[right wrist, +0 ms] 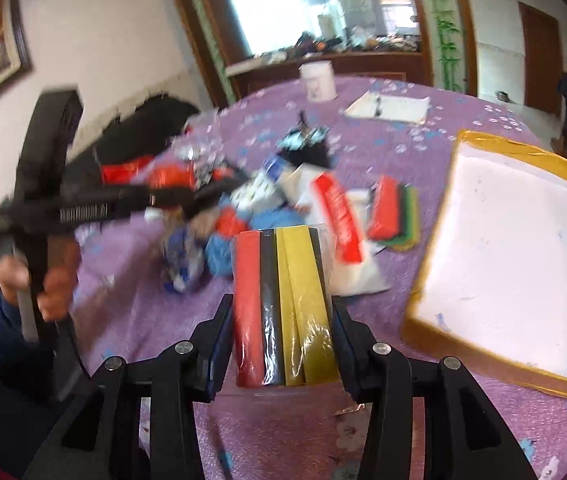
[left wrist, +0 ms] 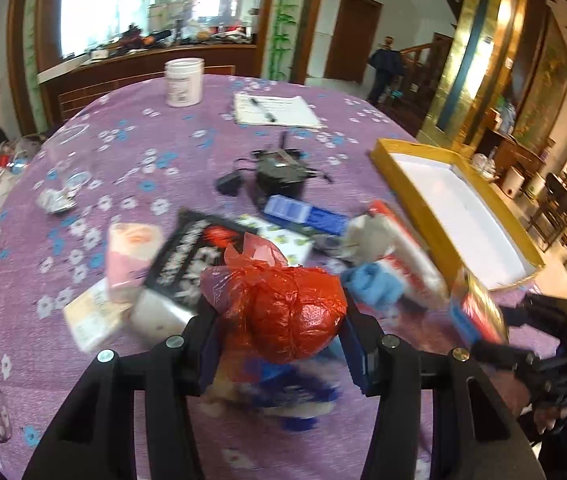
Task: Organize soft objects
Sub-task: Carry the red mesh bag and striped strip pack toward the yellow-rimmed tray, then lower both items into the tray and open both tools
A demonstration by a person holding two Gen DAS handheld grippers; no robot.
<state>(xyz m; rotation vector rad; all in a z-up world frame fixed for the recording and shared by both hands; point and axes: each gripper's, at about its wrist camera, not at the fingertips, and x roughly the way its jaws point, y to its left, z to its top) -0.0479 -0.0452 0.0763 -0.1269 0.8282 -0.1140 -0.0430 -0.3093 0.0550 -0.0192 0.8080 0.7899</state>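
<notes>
Left gripper (left wrist: 281,316), nearest the left wrist lens, had its fingers clamped on a red plastic bag bundle (left wrist: 283,312), knotted at the top and held above the purple floral tablecloth (left wrist: 83,152). What the bundle contained could not be made out. Beneath it a blue-and-white soft thing (left wrist: 283,396) was too blurred to identify.

Right gripper (right wrist: 281,312) had its fingers pressed on a plastic-wrapped pack of foam strips (right wrist: 283,308), red, black and yellow, standing upright between the pads; the pack's lower end was cut off behind the finger bases.

Remaining pile sat mid-table, much of it motion-blurred: pink tissue pack (left wrist: 131,256), black printed packet (left wrist: 191,256), blue cloth (left wrist: 371,284), red-and-white box (right wrist: 337,216), a second stack of coloured sponges (right wrist: 395,216) lying flat near the tray. Labels were unreadable.

Yellow-rimmed tray (right wrist: 435,280) with a white floor lay at the table's right side; its far corner ran out of the right wrist view.

In the right wrist view the left gripper's body crossed the pile and hid part of it. Farther back stood a white jar (left wrist: 184,82), a notepad (left wrist: 275,110) and a black device with cable (left wrist: 279,172).
</notes>
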